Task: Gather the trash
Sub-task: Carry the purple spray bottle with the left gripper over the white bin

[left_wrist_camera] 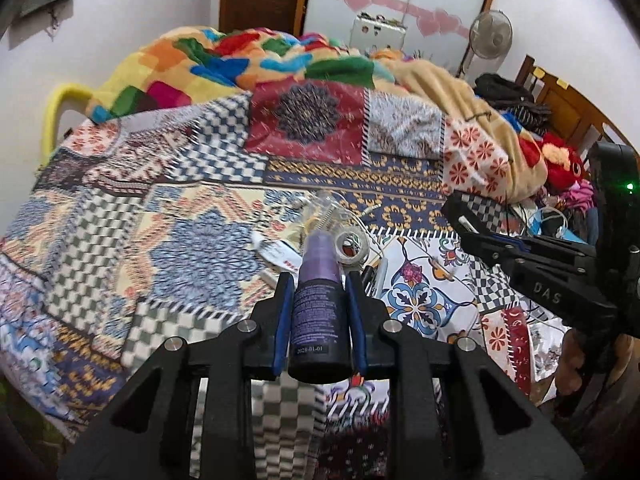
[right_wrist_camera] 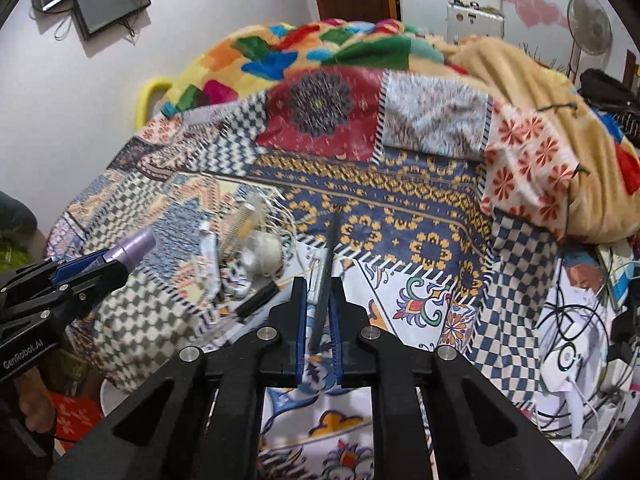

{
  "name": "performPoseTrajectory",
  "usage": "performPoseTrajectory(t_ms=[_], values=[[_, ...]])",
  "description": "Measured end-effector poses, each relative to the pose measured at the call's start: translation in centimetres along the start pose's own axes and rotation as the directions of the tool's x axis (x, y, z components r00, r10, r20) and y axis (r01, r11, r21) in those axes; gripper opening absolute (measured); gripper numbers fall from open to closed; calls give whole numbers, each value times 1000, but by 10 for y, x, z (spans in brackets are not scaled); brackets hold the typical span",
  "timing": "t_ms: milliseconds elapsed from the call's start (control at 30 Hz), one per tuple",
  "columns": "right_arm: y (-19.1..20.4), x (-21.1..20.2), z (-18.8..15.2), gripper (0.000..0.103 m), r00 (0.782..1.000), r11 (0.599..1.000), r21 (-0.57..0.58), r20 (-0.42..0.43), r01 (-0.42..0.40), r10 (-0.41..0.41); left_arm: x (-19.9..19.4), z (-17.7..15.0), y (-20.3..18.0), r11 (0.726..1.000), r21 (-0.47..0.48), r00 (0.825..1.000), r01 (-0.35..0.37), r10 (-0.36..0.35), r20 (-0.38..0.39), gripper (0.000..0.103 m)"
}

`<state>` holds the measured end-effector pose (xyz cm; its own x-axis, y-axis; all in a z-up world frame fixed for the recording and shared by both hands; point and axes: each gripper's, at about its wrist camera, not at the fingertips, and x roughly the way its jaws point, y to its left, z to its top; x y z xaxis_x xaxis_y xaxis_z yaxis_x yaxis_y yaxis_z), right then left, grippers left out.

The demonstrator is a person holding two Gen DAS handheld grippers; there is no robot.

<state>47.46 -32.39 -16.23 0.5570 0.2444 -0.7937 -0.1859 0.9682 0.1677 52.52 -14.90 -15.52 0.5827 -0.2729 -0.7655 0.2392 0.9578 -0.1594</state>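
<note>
1. Two pieces of trash are already off the bed: the left gripper pinches a dark bottle with a purple cap, whose long axis runs straight out between the pads, cap forward.
2. The right gripper is pressed together on a thin dark stick, perhaps a comb handle or a pen; blur leaves it unclear. It runs nearly along the gripper's own line, its far tip pointing away over the bed.
3. The remaining litter lies ahead of and below both grippers: a tape roll, a crumpled clear plastic bottle and a white tube clustered mid-bed.
4. That cluster sits just beyond the left gripper's tips and to the left of the right one, so the left hand looks nearer, though both are full and probably must unload first.
</note>
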Motion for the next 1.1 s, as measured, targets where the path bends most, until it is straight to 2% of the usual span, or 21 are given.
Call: performPoseTrajectory(t_ms=[267, 600, 867, 1100], values=[[34, -47, -1, 8, 998, 999, -47, 61, -2, 4, -67, -14, 15, 999, -30, 997, -40, 42, 59, 25], [80, -76, -13, 8, 997, 993, -112, 66, -34, 42, -137, -60, 63, 986, -126, 988, -112, 124, 90, 25], [159, -92, -27, 8, 991, 967, -228, 57, -109, 125, -201, -112, 118, 955, -222, 970, -197, 223, 99, 25], [245, -94, -51, 8, 976, 917, -344, 3, -203, 217, -253, -164, 165, 915, -300, 947, -269, 308, 88, 25]])
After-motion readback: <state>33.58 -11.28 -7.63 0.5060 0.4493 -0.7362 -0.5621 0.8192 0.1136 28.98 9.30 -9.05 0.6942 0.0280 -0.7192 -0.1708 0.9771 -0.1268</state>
